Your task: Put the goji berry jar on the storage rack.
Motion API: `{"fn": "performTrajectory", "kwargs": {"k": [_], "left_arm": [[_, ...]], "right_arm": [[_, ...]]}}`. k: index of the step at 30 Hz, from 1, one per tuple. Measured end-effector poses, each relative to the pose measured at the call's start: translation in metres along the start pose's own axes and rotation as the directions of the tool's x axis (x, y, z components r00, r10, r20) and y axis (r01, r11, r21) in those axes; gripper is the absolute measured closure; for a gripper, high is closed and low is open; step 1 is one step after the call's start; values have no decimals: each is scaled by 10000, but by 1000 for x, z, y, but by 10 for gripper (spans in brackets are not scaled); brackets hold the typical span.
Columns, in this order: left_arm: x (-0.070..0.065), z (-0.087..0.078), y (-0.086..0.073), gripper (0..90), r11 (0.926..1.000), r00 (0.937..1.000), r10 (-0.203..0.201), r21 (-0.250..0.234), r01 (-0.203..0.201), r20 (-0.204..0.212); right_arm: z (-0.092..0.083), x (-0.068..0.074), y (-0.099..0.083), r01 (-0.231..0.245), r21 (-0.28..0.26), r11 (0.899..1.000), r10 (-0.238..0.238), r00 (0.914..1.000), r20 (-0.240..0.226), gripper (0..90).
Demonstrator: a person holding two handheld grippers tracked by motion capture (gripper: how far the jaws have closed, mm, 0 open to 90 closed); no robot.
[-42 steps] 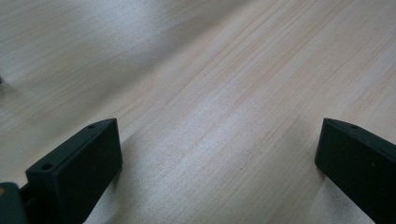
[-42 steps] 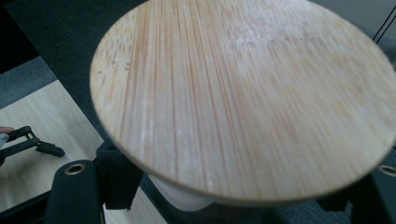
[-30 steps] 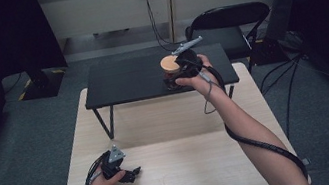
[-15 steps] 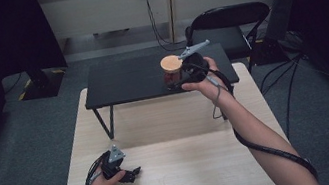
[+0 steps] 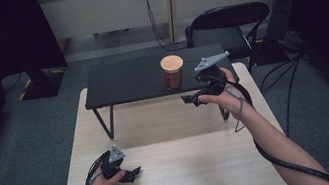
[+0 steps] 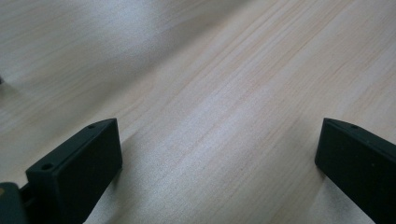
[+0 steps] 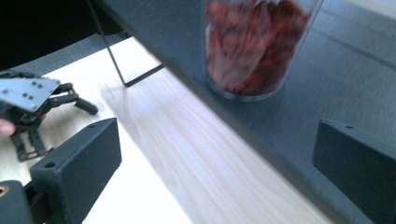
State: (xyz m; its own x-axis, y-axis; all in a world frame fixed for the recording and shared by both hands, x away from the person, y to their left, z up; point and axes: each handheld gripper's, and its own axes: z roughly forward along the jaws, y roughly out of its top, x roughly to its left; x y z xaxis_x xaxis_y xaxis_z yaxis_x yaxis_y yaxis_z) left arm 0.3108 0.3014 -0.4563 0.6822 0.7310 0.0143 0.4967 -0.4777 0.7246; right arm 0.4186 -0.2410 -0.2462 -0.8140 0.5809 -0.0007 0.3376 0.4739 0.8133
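A clear jar (image 5: 173, 72) with a wooden lid and red contents stands upright on the black raised shelf (image 5: 125, 81). My right gripper (image 5: 189, 99) hangs just right of and in front of the jar, apart from it. Its jaws have just been opening and stand wide with nothing between them. In the right gripper view the jar (image 7: 257, 46) sits ahead of the right gripper (image 7: 219, 163), beyond the jaws. My left gripper (image 5: 133, 173) rests low on the wooden table (image 5: 190, 169), open and empty. In the left gripper view the left gripper (image 6: 219, 163) frames bare wood.
The black shelf stands on thin legs across the far half of the wooden table. A black chair (image 5: 227, 26) is behind it at the right. Cables trail over the grey carpet at the right. The left gripper (image 7: 28, 107) also appears far off in the right gripper view.
The right gripper let go of the jar and drew back to the right and toward the person, jaws now wide. The jar stays on the shelf. The left gripper kept still.
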Motion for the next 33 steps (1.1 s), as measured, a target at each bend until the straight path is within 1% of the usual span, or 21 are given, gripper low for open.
{"fn": "performTrajectory", "kwargs": {"k": [2, 7, 10, 11, 14, 17, 18, 23, 25, 29, 31, 33], "left_arm": [[0, 0, 0, 0, 10000, 10000, 1, 0, -1, 0], [0, 0, 0, 0, 10000, 10000, 1, 0, -1, 1], [0, 0, 0, 0, 10000, 10000, 1, -1, -1, 0], [0, 0, 0, 0, 10000, 10000, 0, -2, 0, -1], [0, 0, 0, 0, 10000, 10000, 2, -2, -2, 0], [0, 0, 0, 0, 10000, 10000, 3, 2, -3, 0], [0, 0, 0, 0, 10000, 10000, 5, -1, -5, 0], [0, 0, 0, 0, 10000, 10000, 3, -1, -3, -1], [0, 0, 0, 0, 10000, 10000, -1, -3, 1, -1], [0, 0, 0, 0, 10000, 10000, 0, -3, 0, 0], [0, 0, 0, 0, 10000, 10000, 1, -4, -1, -2], [0, 0, 0, 0, 10000, 10000, 1, -3, -1, -2]], "right_arm": [[-3, 1, -7, -13, 29, 10000, 13, 9999, -107, 5], [-9, 3, -31, -154, -273, 9995, 146, 9995, -294, 3], [-10, 4, -41, -181, -339, 9993, 168, 9991, -381, 3], [-10, 5, -44, -102, -342, 9994, 88, 9991, -406, 3], [-13, 8, -54, -138, -419, 9990, 118, 9987, -491, 3], [-15, 12, -63, -76, -499, 9987, 50, 9987, -516, 3], [-16, 12, -67, -124, -533, 9985, 92, 9982, -600, 3], [-20, 15, -81, 32, -572, 9984, -76, 9971, -759, 2], [-20, 15, -89, -113, -626, 9980, 57, 9960, -893, 3], [-19, 14, -102, -168, -635, 9978, 100, 9944, -1054, 3], [-19, 15, -108, -187, -655, 9977, 123, 9952, -971, 2], [-19, 16, -116, -301, -675, 9973, 230, 9945, -1024, 2]]}}
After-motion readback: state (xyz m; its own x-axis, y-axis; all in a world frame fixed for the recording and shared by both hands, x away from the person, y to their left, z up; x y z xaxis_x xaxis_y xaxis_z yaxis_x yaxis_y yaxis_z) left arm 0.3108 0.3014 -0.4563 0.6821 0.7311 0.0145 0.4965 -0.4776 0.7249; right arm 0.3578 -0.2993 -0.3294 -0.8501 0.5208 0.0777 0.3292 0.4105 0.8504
